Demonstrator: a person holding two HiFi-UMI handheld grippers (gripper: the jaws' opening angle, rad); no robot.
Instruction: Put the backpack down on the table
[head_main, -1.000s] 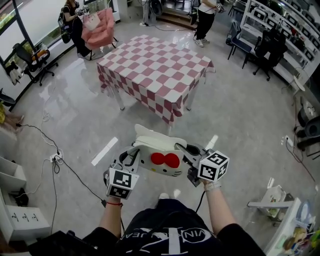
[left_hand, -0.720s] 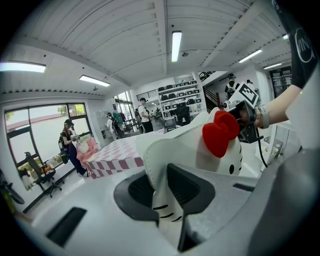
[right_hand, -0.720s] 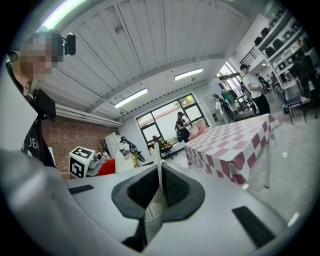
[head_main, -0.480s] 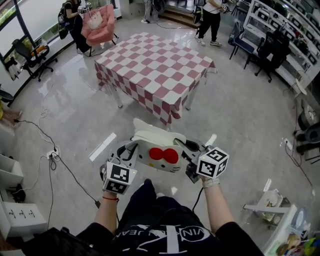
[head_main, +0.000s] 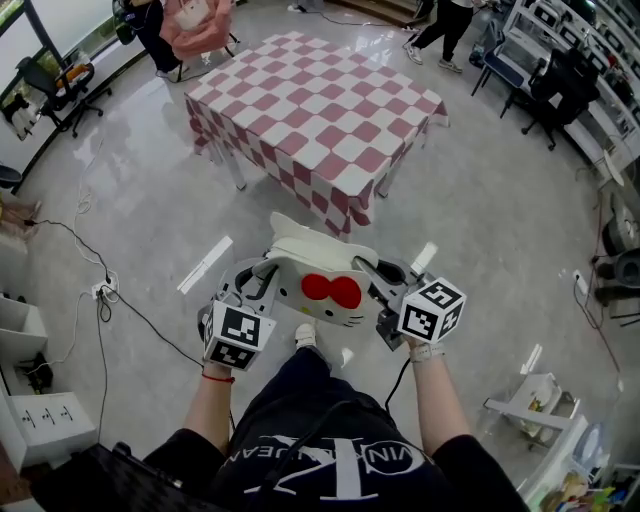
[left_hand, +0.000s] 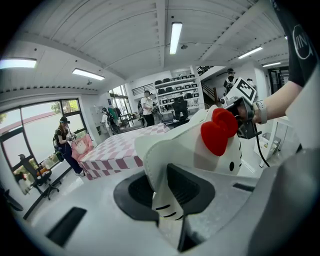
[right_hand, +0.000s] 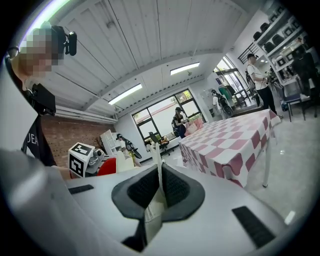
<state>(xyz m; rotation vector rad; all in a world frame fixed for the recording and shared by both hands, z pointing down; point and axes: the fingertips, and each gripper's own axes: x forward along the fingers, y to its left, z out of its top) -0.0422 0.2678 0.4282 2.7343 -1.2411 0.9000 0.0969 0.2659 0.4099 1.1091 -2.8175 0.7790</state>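
A white cat-face backpack (head_main: 318, 280) with a red bow hangs in the air between my two grippers, short of the table (head_main: 320, 120) with the pink-and-white checked cloth. My left gripper (head_main: 262, 285) is shut on the backpack's left edge (left_hand: 162, 202), where black whisker marks show between the pads. My right gripper (head_main: 372, 280) is shut on a thin white flap of the backpack (right_hand: 156, 200) at its right side. In the left gripper view the red bow (left_hand: 219, 130) and the other gripper's marker cube (left_hand: 243, 91) show beyond the bag.
The table stands ahead on a glossy grey floor (head_main: 480, 220). A pink armchair (head_main: 195, 20) and people stand beyond it. Black office chairs (head_main: 555, 85) and shelving are at the right, a cable and power strip (head_main: 100, 290) at the left. My own legs (head_main: 320, 400) are below.
The table has come closer and lower in the head view as I walk forward. The backpack stays held between both grippers in the same way.
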